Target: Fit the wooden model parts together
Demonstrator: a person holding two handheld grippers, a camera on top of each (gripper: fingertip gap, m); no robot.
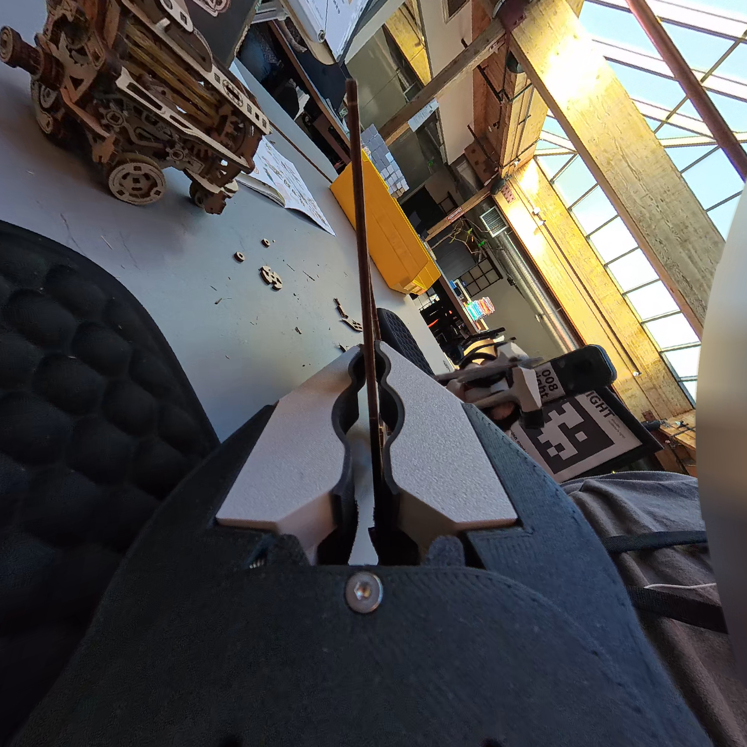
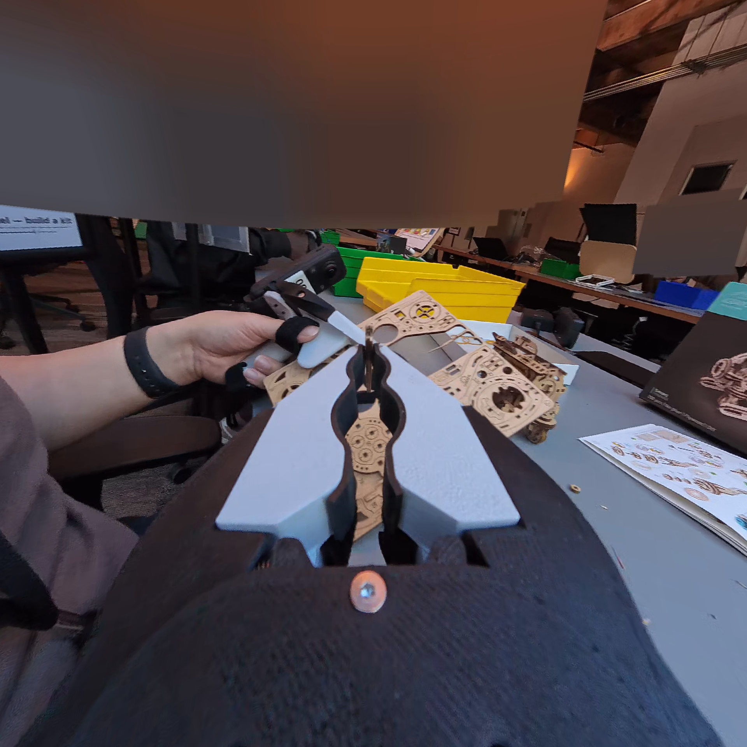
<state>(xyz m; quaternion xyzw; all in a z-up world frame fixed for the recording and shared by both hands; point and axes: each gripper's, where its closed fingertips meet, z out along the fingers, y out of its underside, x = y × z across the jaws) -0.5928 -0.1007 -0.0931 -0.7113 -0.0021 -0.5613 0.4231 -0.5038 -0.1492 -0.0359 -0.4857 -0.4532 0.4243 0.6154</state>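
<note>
two claws, each pinched on wood. my left claw (image 1: 374, 351) is closed on a thin wooden sheet (image 1: 361, 226), seen edge-on in the left wrist view as a dark line rising past the fingertips; in the right wrist view the same sheet (image 2: 420, 319) shows its flat face, pale, with cut-out holes and part outlines, held up over the table by the left claw (image 2: 355, 337), which my left hand (image 2: 226, 347) grips, a black band on the wrist. my right claw (image 2: 368, 353) is closed on a small wooden part (image 2: 368, 337) that stands upright between the tips, right at the edge of the sheet and the left claw's tip; whether the part touches the sheet i cannot tell. below my right claw another cut sheet (image 2: 366, 452) shows through the gap between the fingers, and a third sheet (image 2: 497, 394) lies tilted just right of it. behind that, the half-built model (image 2: 529, 355) stands on the grey table (image 2: 606, 545); in the left wrist view the model (image 1: 133, 105) is at top left, wheels on the table (image 1: 182, 250), with a few loose wooden bits (image 1: 271, 277) scattered near it. an open booklet (image 2: 683, 473) lies on the table to the right, beside a dark box (image 2: 703, 384). a yellow bin (image 2: 440, 289) sits at the far side of the table, green bins (image 2: 351, 266) beyond it
</note>
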